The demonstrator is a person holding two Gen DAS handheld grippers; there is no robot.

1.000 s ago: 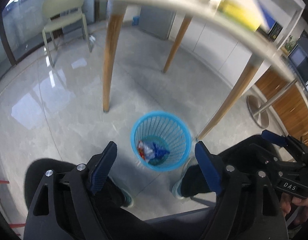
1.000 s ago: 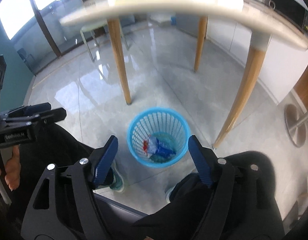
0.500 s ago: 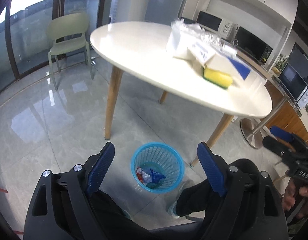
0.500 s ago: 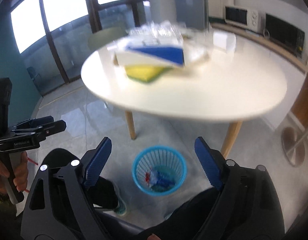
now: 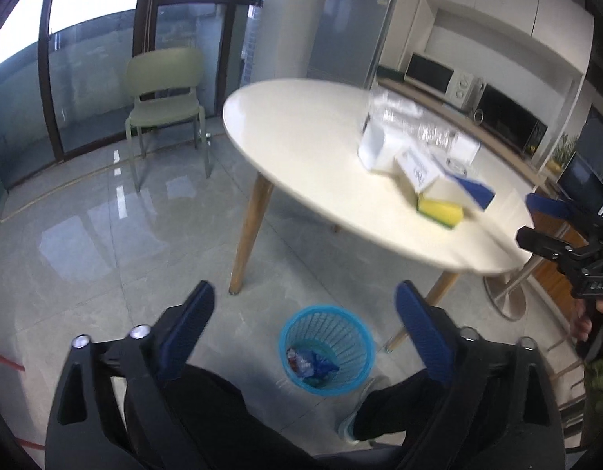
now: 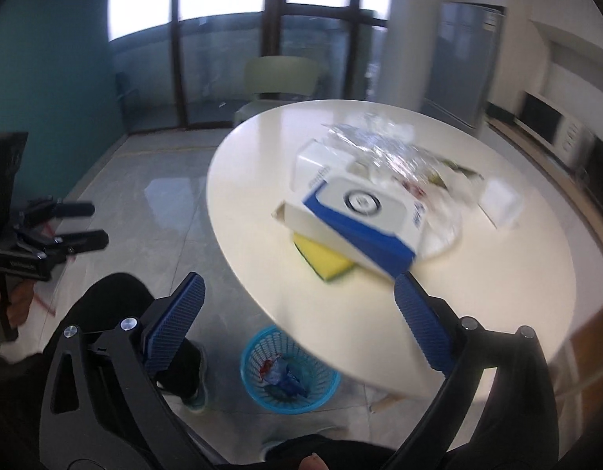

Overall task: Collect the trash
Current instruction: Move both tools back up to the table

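Observation:
A blue mesh bin (image 5: 326,348) (image 6: 289,372) stands on the floor by the table leg, with red, white and blue wrappers (image 5: 311,362) inside. On the round white table (image 5: 321,149) (image 6: 477,293) lie a white-and-blue carton (image 6: 352,223) (image 5: 454,186), a yellow sponge (image 6: 323,260) (image 5: 438,211), a white box (image 5: 379,149) and crumpled clear plastic (image 6: 379,149). My left gripper (image 5: 303,305) hangs high above the bin, its jaws opening with nothing between them. My right gripper (image 6: 299,297) is up at the table's near edge, its jaws opening too and empty.
A green chair (image 5: 164,90) stands by the glass wall. Wooden table legs (image 5: 248,235) flank the bin. The person's dark trouser legs (image 5: 207,411) and shoes (image 6: 195,391) are beside it. A fridge (image 5: 348,31) and microwaves (image 5: 442,78) line the far wall.
Both grippers rose from low over the bin to above table height, so the tabletop and its litter came into view. Both sets of jaws spread wider.

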